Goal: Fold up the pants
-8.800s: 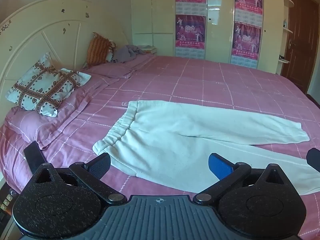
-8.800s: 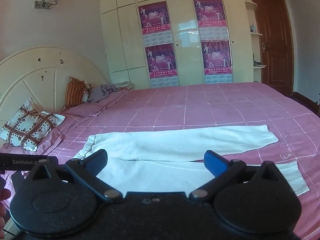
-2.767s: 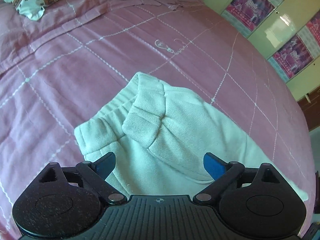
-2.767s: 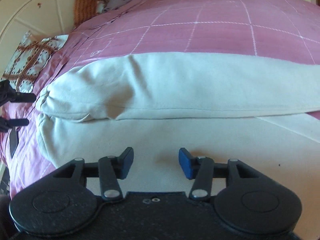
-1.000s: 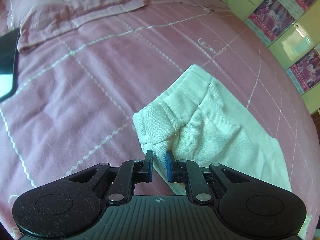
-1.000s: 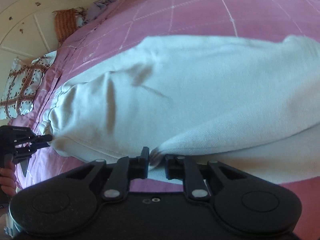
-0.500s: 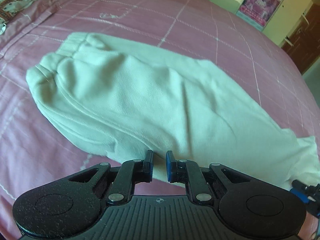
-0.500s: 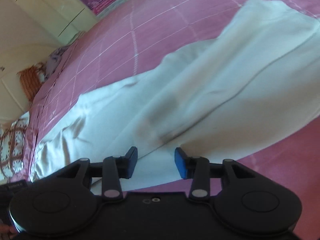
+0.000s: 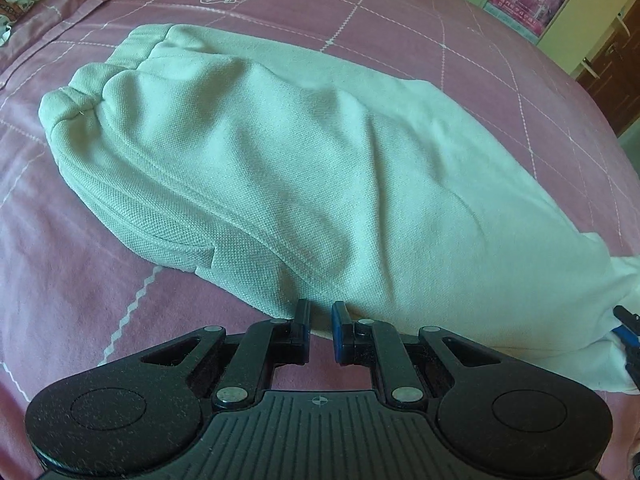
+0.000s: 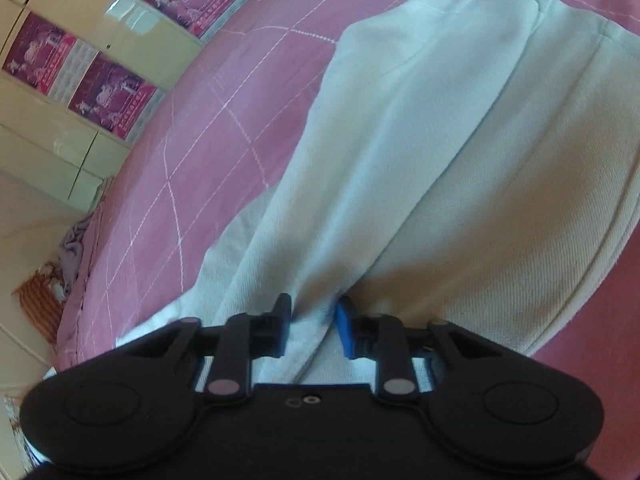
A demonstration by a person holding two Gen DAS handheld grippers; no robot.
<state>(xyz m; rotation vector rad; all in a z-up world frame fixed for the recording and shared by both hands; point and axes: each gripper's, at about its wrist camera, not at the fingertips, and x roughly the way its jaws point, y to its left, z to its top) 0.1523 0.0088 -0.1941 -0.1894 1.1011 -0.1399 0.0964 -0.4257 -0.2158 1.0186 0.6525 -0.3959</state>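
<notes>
Left wrist view: my left gripper (image 9: pixel 320 322) is closed to its narrowest. Its pads sit at the near edge of the pants (image 9: pixel 304 168); whether fabric is pinched between them I cannot tell. The pants lie on the pink bedspread (image 9: pixel 80 288), folded leg over leg, directly ahead of this gripper. Their long axis runs from the waistband (image 9: pixel 86 94) at upper left to the cuffs at lower right, where my right gripper (image 9: pixel 626 330) shows at the frame edge.

Right wrist view: my right gripper (image 10: pixel 312 322) has just been closing, and its jaws now clamp a bunched fold of the pants (image 10: pixel 440 168). The cloth extends away from this gripper toward the upper right.

Judgement: the next fold runs along the long axis, cuffs toward the waistband. My right hand is the one at the cuff end.
</notes>
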